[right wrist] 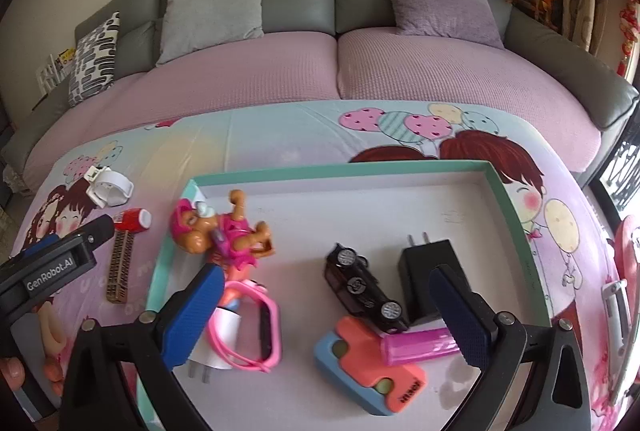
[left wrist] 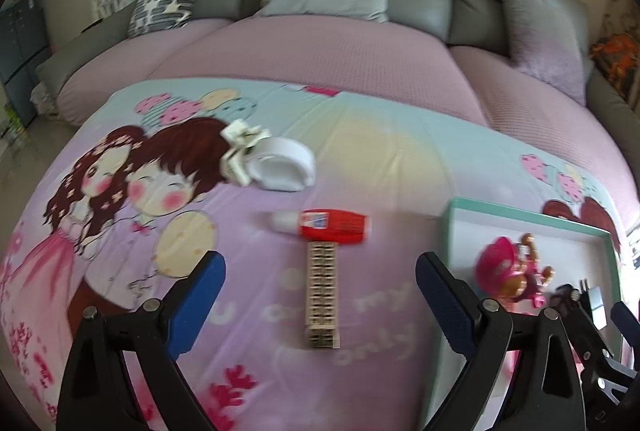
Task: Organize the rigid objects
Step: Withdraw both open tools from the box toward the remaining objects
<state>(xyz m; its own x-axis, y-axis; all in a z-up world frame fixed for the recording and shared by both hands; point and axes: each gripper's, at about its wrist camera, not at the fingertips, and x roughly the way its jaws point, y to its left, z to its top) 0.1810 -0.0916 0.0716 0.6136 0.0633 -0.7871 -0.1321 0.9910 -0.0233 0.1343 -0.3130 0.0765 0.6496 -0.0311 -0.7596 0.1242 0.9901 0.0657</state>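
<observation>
Left gripper (left wrist: 320, 295) agape; wooden block (left wrist: 322, 297) lengthwise between, bottle (left wrist: 324, 227) crosswise.

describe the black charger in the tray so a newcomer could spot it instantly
Start at the teal-rimmed tray on the cartoon bedsheet. Toward its right side, just ahead of the open right gripper, lies the black charger, beside the black toy car. Unlike the car, it is a plain box with two metal prongs pointing toward the sofa.

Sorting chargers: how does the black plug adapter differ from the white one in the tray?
The black adapter lies in plain view with prongs pointing toward the sofa; the white adapter lies partly hidden under the pink watch, prongs pointing toward the camera. Black sits right, white left. Both are two-pronged, inside the tray.
</observation>
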